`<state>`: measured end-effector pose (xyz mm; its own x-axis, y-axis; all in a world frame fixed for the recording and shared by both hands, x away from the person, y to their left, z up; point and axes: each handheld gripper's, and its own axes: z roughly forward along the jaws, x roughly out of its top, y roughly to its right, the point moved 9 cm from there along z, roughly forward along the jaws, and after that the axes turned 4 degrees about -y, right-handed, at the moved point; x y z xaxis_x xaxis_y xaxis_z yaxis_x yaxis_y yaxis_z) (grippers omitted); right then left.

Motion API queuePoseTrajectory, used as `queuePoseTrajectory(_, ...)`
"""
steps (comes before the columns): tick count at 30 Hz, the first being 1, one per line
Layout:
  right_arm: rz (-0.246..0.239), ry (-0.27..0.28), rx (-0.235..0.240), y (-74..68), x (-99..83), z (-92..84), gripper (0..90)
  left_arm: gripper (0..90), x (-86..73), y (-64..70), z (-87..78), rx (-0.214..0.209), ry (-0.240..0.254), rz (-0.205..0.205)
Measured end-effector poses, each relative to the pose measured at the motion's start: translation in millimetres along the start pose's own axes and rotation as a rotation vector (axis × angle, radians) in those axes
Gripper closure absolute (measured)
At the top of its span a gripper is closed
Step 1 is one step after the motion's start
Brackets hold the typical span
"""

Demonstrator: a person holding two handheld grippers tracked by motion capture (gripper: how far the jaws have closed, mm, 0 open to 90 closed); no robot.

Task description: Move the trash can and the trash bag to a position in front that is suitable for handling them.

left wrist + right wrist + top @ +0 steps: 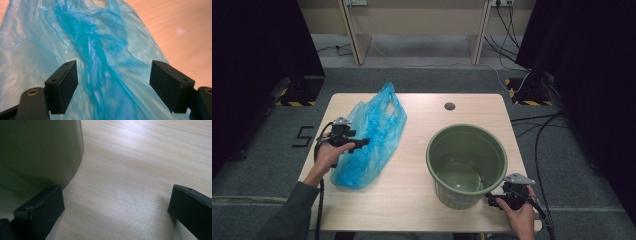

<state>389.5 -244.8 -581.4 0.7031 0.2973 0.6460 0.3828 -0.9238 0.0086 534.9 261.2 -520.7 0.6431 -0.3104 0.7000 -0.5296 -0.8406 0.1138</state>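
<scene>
One pale wooden table (417,200) stands on grey carpet, with two grippers over it. Nearest, the right gripper (490,200) sits low at the table's near right corner, jaws spread wide with nothing but bare wood between them; one green plastic bucket (467,162) stands just beside its left jaw. Farther off, the left gripper (363,143) hovers jaws wide apart over one crumpled blue plastic bag (369,137), which lies under and beyond them, ungripped.

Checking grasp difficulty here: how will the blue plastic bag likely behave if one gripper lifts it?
The blue plastic bag looks thin and crumpled, so it will probably sag and fold. Its see-through film suggests little weight. The glossy surface may slip between the open left gripper.
</scene>
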Motion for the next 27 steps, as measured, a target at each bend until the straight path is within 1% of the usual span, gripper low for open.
queuePoseTrajectory(1, 0.001, 0.000, 0.000, -0.1, 0.0, 0.0, 0.3, 19.8, -10.7, 4.9, -14.9, 0.001, -0.005, 0.022)
queuePoseTrajectory(3, 0.001, 0.000, 0.000, -0.1, 0.0, 0.0, 0.3, 17.7, -27.5, 12.7, -23.8, -0.006, -0.023, 0.058)
queuePoseTrajectory(4, 0.001, 0.000, 0.000, -0.1, 0.0, 0.0, 0.3, 17.7, -27.5, 12.7, -23.8, -0.006, -0.023, 0.058)
queuePoseTrajectory(5, 0.001, 0.000, 0.000, -0.1, 0.0, 0.0, 0.3, 17.8, -46.9, 23.8, -26.4, -0.037, -0.048, 0.104)
queuePoseTrajectory(7, 0.000, -0.001, 0.000, 0.0, -0.1, -0.1, 0.3, 18.7, -62.8, 35.1, -24.9, -0.091, -0.060, 0.152)
queuePoseTrajectory(8, 0.001, 0.000, 0.000, -0.1, 0.0, 0.0, 0.3, 21.2, -73.7, 39.5, -21.5, -0.108, -0.083, 0.170)
queuePoseTrajectory(9, 0.001, -0.001, 0.000, -0.1, -0.1, -0.1, 0.3, 20.9, -80.5, 40.6, -17.7, -0.102, -0.103, 0.193)
queuePoseTrajectory(10, 0.001, -0.001, 0.000, -0.1, -0.1, -0.1, 0.3, 18.9, -80.5, 40.6, -17.7, -0.102, -0.103, 0.193)
queuePoseTrajectory(11, 0.001, 0.000, 0.000, -0.1, 0.0, 0.0, 0.3, 18.9, -85.1, 40.3, -13.7, -0.090, -0.123, 0.213)
queuePoseTrajectory(12, 0.001, -0.003, 0.001, -0.1, -0.1, -0.1, 0.3, 18.7, -86.8, 39.5, -9.9, -0.078, -0.129, 0.215)
queuePoseTrajectory(13, 0.001, -0.002, 0.000, 0.0, -0.1, 0.0, 0.3, 18.7, -84.0, 39.3, -4.1, -0.061, -0.118, 0.198)
queuePoseTrajectory(14, 0.001, -0.002, 0.000, 0.0, -0.1, 0.0, 0.3, 18.9, -84.0, 39.3, -4.1, -0.061, -0.118, 0.198)
queuePoseTrajectory(15, 0.003, -0.001, -0.001, 0.1, 0.3, 0.2, 0.3, 19.5, -79.1, 40.9, 4.0, -0.039, -0.124, 0.179)
queuePoseTrajectory(16, 0.005, -0.001, 0.000, 0.0, 0.4, 0.3, 0.3, 19.7, -77.6, 41.0, 7.2, -0.026, -0.131, 0.181)
queuePoseTrajectory(17, 0.005, -0.001, 0.000, 0.0, 0.4, 0.3, 0.3, 19.7, -74.6, 41.8, 13.5, -0.012, -0.136, 0.175)
queuePoseTrajectory(18, 0.005, -0.001, 0.000, 0.1, 0.4, 0.3, 0.3, 19.8, -74.6, 41.8, 13.5, -0.012, -0.136, 0.175)
queuePoseTrajectory(19, 0.005, -0.001, 0.000, 0.0, 0.4, 0.3, 0.3, 18.9, -69.2, 40.9, 21.5, 0.005, -0.134, 0.134)
queuePoseTrajectory(20, 0.005, -0.001, 0.000, 0.0, 0.4, 0.3, 0.3, 18.7, -64.3, 38.3, 25.5, 0.029, -0.121, 0.110)
queuePoseTrajectory(21, 0.006, -0.001, 0.000, 0.0, 0.5, 0.3, 0.3, 20.8, -61.2, 35.8, 28.0, 0.041, -0.119, 0.094)
queuePoseTrajectory(22, 0.005, -0.001, 0.000, 0.0, 0.4, 0.3, 0.3, 21.3, -61.2, 35.8, 28.0, 0.041, -0.119, 0.094)
queuePoseTrajectory(23, 0.005, -0.001, 0.000, 0.1, 0.4, 0.3, 0.3, 21.6, -55.8, 29.0, 32.4, 0.067, -0.110, 0.060)
queuePoseTrajectory(24, 0.006, -0.001, 0.000, 0.0, 0.5, 0.3, 0.3, 21.7, -53.7, 26.5, 34.1, 0.075, -0.101, 0.043)
queuePoseTrajectory(25, 0.005, -0.001, 0.000, 0.1, 0.5, 0.3, 0.2, 21.8, -51.3, 22.3, 35.9, 0.082, -0.102, 0.040)
queuePoseTrajectory(26, 0.005, -0.001, 0.000, 0.1, 0.4, 0.3, 0.3, 21.5, -51.3, 22.3, 35.9, 0.082, -0.102, 0.040)
queuePoseTrajectory(27, 0.005, -0.001, 0.000, 0.1, 0.5, 0.3, 0.3, 21.7, -48.3, 15.8, 37.8, 0.095, -0.097, 0.027)
